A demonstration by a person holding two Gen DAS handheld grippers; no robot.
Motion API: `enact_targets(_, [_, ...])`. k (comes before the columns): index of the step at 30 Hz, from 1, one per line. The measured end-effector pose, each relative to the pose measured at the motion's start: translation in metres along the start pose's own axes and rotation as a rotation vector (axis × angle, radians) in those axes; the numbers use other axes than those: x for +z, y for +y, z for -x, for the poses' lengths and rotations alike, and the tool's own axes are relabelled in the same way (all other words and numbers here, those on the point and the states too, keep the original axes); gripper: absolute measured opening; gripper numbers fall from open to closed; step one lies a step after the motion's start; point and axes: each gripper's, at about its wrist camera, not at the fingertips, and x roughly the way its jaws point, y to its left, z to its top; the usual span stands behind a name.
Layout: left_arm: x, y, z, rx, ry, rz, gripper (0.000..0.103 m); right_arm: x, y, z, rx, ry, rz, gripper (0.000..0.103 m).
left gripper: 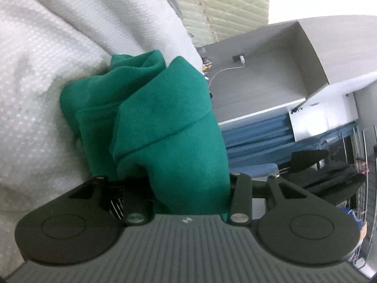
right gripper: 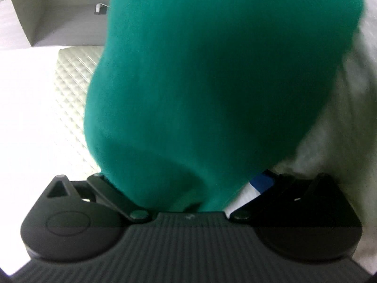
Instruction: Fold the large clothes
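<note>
Only left view shows green garment (left gripper: 165, 118) folds, right view apparently blurred

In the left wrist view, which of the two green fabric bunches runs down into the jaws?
The nearer, right-hand bunch of the green fleece garment, the one with the stitched hem band, runs down into the left gripper. The other bunch lies behind, against the white textured bedding.
</note>
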Motion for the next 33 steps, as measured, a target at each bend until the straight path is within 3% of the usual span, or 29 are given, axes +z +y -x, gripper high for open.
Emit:
enact_targets(4, [-0.002, 0.001, 0.003, -0.009, 0.002, 0.000, 0.047, 0.008, 0.007, 0.012, 0.053, -0.033, -0.009, 0.103])
enact_targets(12, [-0.003, 0.004, 0.004, -0.017, 0.016, 0.009, 0.048, -0.002, -0.001, 0.050, 0.007, -0.162, 0.018, 0.103])
enact_targets(19, [-0.001, 0.011, 0.004, -0.013, 0.025, 0.042, 0.051, -0.016, -0.001, 0.086, 0.043, -0.280, 0.049, 0.103])
enact_targets(21, [-0.001, 0.013, 0.004, -0.010, 0.034, 0.066, 0.055, -0.015, -0.005, 0.096, 0.046, -0.312, 0.022, 0.103])
enact_targets(25, [-0.001, 0.013, 0.003, 0.011, 0.048, 0.071, 0.067, -0.014, -0.020, 0.088, 0.062, -0.216, -0.141, 0.103])
enact_targets(29, [-0.005, 0.013, 0.005, 0.039, 0.072, 0.072, 0.088, -0.022, -0.015, 0.088, 0.021, -0.209, -0.128, 0.103])
enact_targets(33, [-0.014, 0.017, 0.017, 0.143, 0.073, 0.103, 0.101, -0.026, -0.018, 0.093, -0.026, -0.212, -0.105, 0.103])
